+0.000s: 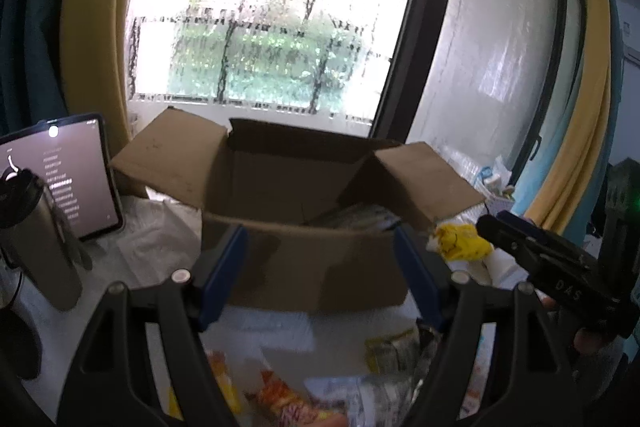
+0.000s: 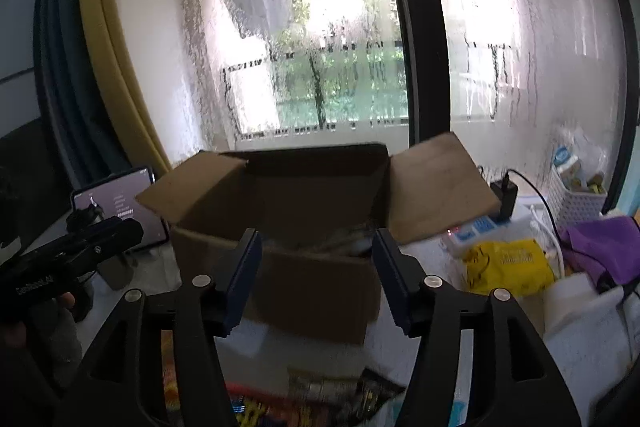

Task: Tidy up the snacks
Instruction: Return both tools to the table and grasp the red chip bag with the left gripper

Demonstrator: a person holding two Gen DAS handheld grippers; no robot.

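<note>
An open cardboard box [image 1: 304, 251] [image 2: 312, 291] stands on the white table by the window, with pale snack packets [image 1: 360, 217] inside at its right. My left gripper [image 1: 320, 231] is open just short of the box's near wall, with nothing between its blue pads. In the right wrist view my right gripper [image 2: 316, 235] is also open and holds nothing, in front of the same box. Loose snack packets, orange [image 1: 280, 399] and green [image 1: 392, 351], lie on the table under the grippers. A yellow packet [image 1: 460, 241] [image 2: 508, 267] lies right of the box.
A lit tablet [image 1: 68, 179] [image 2: 120, 211] and a steel tumbler [image 1: 36, 235] stand left of the box. To the right are a power strip [image 2: 488, 231] with a plugged charger, a white basket [image 2: 576, 195] and a purple cloth [image 2: 600, 247]. The window is close behind.
</note>
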